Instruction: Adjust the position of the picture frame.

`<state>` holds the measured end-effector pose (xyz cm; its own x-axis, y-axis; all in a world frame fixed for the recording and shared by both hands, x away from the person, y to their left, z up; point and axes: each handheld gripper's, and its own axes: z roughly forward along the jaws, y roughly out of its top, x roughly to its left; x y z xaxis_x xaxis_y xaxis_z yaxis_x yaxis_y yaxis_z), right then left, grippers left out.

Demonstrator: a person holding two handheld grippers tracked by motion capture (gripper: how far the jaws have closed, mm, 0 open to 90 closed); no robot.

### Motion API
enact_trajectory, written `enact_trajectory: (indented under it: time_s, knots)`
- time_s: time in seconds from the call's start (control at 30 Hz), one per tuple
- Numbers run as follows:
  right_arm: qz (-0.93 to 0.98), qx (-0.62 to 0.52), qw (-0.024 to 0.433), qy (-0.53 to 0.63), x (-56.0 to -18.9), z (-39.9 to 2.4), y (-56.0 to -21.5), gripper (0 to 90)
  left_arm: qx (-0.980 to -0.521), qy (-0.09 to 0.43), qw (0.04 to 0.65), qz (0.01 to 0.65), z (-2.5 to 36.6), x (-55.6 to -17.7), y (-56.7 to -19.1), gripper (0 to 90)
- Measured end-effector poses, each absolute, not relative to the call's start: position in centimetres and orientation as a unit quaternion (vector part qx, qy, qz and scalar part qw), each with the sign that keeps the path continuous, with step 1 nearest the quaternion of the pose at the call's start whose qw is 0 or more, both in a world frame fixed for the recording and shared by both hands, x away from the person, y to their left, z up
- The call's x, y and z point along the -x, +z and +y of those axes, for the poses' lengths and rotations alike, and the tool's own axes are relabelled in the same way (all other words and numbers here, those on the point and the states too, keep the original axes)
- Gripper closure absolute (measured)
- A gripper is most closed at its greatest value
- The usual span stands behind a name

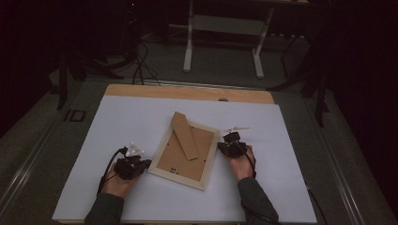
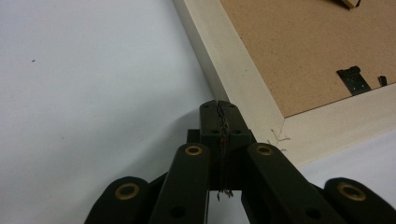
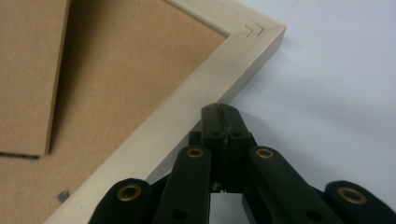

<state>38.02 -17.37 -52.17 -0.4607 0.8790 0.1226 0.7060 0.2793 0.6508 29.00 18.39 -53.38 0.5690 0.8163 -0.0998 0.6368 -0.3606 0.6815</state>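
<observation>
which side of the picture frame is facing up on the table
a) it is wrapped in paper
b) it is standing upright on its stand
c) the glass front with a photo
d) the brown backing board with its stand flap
d: the picture frame lies flat on the white table with its brown backing board up and the stand flap lying on it, a shut tool at either side.

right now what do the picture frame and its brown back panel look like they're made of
Picture frame: pale wood by the look, matt and unvarnished or lightly painted; its mitred corners carry small V-shaped staples. Back panel: probably brown fibreboard or hardboard, dull with a fine speckled surface and a small dark metal clip. The folding stand looks like the same board.
</observation>
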Motion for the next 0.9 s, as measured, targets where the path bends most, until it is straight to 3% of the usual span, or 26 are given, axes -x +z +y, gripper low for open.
enact_trajectory:
  time_s: [0.9]
  knots:
    - [0.783, -0.511, 0.132, 0.329, -40.2, -17.4, -51.5, 90.0, -0.828, 0.108, 0.344, 0.429, 16.6, -27.1, -53.2, 90.0]
